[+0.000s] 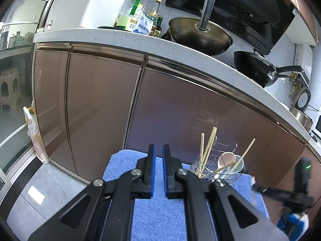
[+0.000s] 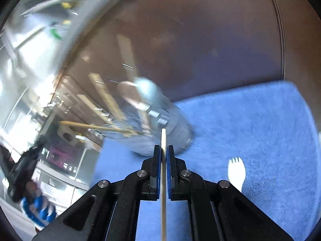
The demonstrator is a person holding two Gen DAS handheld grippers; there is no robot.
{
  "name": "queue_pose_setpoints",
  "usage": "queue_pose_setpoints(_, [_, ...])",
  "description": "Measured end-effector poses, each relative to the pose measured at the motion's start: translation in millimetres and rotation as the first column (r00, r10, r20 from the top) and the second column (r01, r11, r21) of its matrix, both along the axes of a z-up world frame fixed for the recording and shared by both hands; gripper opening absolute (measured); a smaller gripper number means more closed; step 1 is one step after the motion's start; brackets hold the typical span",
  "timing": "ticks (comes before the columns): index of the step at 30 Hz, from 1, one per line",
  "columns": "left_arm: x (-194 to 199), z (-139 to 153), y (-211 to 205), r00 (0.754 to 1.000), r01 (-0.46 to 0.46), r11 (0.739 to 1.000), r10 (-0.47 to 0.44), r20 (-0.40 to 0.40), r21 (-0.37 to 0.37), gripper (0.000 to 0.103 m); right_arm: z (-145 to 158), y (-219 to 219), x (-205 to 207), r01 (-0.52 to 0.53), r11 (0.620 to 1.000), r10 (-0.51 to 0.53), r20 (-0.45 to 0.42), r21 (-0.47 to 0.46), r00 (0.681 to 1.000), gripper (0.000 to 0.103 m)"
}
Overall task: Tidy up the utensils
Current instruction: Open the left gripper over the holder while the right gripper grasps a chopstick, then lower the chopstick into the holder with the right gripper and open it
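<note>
Blue towel (image 1: pixel 124 166) covers the low surface beside the brown cabinet doors (image 1: pixel 100 100); bare towel lies ahead of the left claw (image 1: pixel 158 150), its pads slightly apart, gripping nothing. Wire rack (image 1: pixel 216 170) sits at the towel's far right edge near the cabinet, holding chopsticks (image 1: pixel 208 144) and spoons (image 1: pixel 226 158). Right claw (image 2: pixel 164 150) is clamped on one pale chopstick (image 2: pixel 164 138), tip toward the blurred rack. Only the right view shows a white spork (image 2: pixel 236 170) on open towel.

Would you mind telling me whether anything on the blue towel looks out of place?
Yes: a white spork lies loose on the blue towel, outside the wire utensil holder where the chopsticks stand. The right gripper holds another chopstick.
</note>
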State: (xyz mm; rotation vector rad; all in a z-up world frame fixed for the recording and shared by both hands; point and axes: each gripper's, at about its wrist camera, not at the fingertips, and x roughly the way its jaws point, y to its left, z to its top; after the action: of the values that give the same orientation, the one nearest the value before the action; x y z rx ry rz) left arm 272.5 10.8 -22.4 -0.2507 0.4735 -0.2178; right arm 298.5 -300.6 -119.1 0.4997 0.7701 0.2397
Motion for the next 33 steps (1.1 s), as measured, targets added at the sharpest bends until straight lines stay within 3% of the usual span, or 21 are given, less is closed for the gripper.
queue_pose_setpoints(6, [-6,4,0,1.0,-0.001,1.0,0.001,0.01,0.0,0.007,82,20,-14,0.0,0.998,0.017,0.264,-0.063,0.964,0.005])
queue_pose_setpoints(9, [-5,5,0,1.0,0.001,1.0,-0.001,0.013,0.0,0.007,125,44,-23,0.048,0.992,0.006,0.417,-0.12,0.909,0.005])
queue_pose_setpoints(14, [-3,5,5,1.0,-0.001,1.0,0.001,0.023,0.003,0.007,168,69,-8,0.118,0.979,0.003,0.587,-0.167,0.809,0.005])
queue_pose_setpoints(17, [1,3,8,1.0,-0.004,1.0,0.003,0.025,0.008,0.007,173,82,6,0.145,0.971,0.013,0.651,-0.189,0.759,0.005])
queue_pose_setpoints(22, [11,-5,16,1.0,-0.005,1.0,0.005,0.014,0.006,0.007,157,82,44,0.174,0.967,-0.001,0.68,-0.186,0.733,0.005])
queue_pose_setpoints(25, [18,-13,19,1.0,-0.006,1.0,0.006,-0.005,-0.002,0.007,138,81,54,0.194,0.959,-0.005,0.673,-0.206,0.739,0.005])
queue_pose_setpoints(28, [22,-19,19,1.0,-0.003,1.0,0.003,-0.025,-0.008,0.007,113,77,65,0.197,0.959,-0.02,0.644,-0.204,0.765,0.005])
queue_pose_setpoints(33, [18,-21,15,0.999,0.006,1.0,-0.006,-0.035,-0.006,0.007,83,75,56,0.2,0.95,-0.013,0.608,-0.24,0.794,0.006])
